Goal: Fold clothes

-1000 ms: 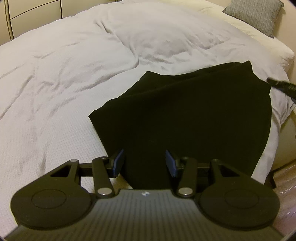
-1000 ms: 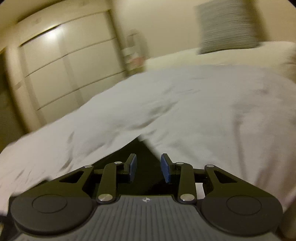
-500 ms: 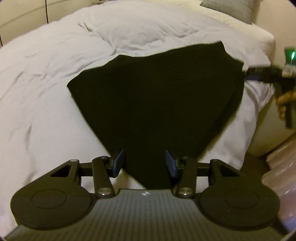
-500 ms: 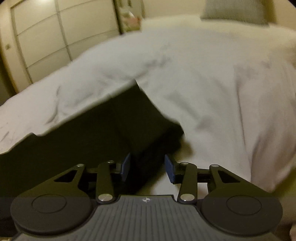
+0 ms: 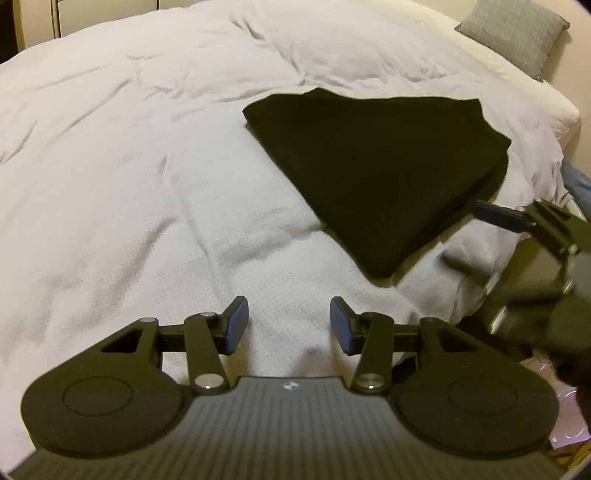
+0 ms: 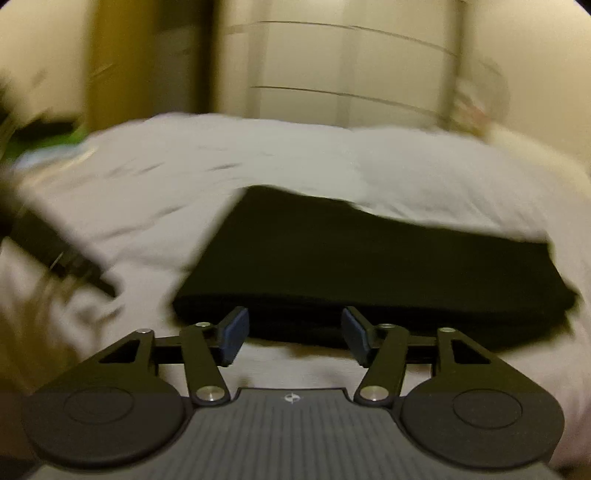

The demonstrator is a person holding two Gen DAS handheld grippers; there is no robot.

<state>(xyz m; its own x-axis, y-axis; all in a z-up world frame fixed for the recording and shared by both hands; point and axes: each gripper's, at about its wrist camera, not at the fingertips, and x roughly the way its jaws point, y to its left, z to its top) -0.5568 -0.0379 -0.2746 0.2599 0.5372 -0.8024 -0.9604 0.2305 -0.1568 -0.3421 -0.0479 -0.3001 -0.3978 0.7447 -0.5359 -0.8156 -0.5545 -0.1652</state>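
A folded black garment point(image 5: 384, 166) lies flat on the white bed cover, right of middle in the left wrist view. My left gripper point(image 5: 289, 325) is open and empty, above bare cover short of the garment's near corner. The right gripper shows at the right edge of that view, one fingertip point(image 5: 495, 216) at the garment's right edge. In the blurred right wrist view the garment point(image 6: 369, 266) lies just ahead of my right gripper point(image 6: 293, 334), which is open and empty.
The white bed cover point(image 5: 129, 166) spreads wide to the left. A grey pillow point(image 5: 517, 29) lies at the far right corner. The bed's edge drops away at the right. Wardrobe doors point(image 6: 351, 74) stand beyond the bed. The left gripper point(image 6: 59, 251) crosses the left of the right wrist view.
Both grippers have drawn back from the garment, which now lies clear of them. The right gripper has opened wider and swung around to face the garment's long edge.
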